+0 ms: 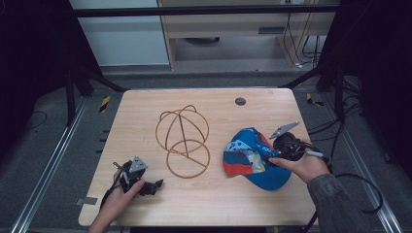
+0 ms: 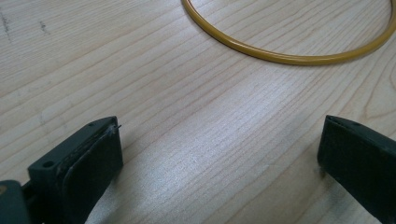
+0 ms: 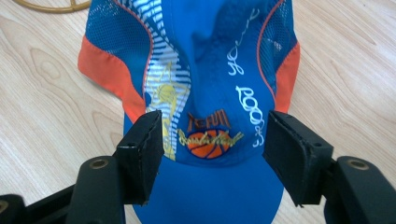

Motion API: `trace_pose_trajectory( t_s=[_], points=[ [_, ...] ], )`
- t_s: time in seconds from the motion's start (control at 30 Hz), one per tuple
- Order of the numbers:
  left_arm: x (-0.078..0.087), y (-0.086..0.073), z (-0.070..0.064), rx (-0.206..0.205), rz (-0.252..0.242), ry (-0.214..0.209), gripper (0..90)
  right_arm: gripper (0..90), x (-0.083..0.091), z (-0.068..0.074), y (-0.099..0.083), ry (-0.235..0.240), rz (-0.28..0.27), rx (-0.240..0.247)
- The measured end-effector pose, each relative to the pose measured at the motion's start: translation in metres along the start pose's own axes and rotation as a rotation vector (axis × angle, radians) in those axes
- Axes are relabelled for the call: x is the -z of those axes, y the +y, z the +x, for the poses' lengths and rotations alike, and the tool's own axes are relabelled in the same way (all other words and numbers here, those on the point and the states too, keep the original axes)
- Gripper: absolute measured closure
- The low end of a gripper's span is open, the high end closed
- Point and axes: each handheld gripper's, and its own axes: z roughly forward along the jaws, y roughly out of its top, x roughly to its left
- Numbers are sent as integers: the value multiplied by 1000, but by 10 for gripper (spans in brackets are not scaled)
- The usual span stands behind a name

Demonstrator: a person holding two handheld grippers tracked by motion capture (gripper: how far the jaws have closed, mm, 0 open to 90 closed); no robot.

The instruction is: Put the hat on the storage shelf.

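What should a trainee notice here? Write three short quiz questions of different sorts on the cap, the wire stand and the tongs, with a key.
1. True or false: the right tongs are clamped shut on the blue and orange fabric baseball cap.
2. Multiple choice: the golden wire dome-shaped hat stand sits (A) on top of the cap, (B) at the middle of the light wooden table, apart from the cap, (C) on the floor.
3. Fill in: the left tongs are open over bare ____.

Key
1. False: the jaws stand open on either side of the cap's front.
2. B
3. table
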Motion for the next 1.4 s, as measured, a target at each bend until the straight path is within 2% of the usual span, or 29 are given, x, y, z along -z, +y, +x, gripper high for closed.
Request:
trace_pose_trajectory(
  t_s=[0.3,0.43,0.6,0.7,0.73,0.77,0.83,1.0,1.1,1.23,1.4],
  points=[
    [0,0,0,-2,3,-1,0,329,-7,-1,11,40,-9,-10],
    [0,0,0,-2,2,-1,0,280,-17,1,15,57,-2,-20],
    [0,0,0,-2,2,-1,0,202,-27,-1,20,56,4,-44],
    [0,0,0,-2,2,-2,0,209,-33,-2,21,65,19,-50],
    [0,0,0,-3,3,-2,0,224,-36,-2,21,65,27,-53],
    [0,0,0,-3,2,-2,0,296,-41,-2,22,55,48,-32],
    [0,0,0,-3,2,-2,0,327,-43,-2,22,54,58,-29],
    [0,0,0,3,-2,-2,0,650,-45,-4,23,67,69,-27],
    [0,0,0,-2,2,-1,0,799,-47,-4,22,88,77,-24],
    [0,0,0,-3,0,-1,0,882,-44,-4,23,102,63,-15],
    [0,0,0,-3,0,-1,0,896,-31,-8,25,103,42,-13]
  ],
)
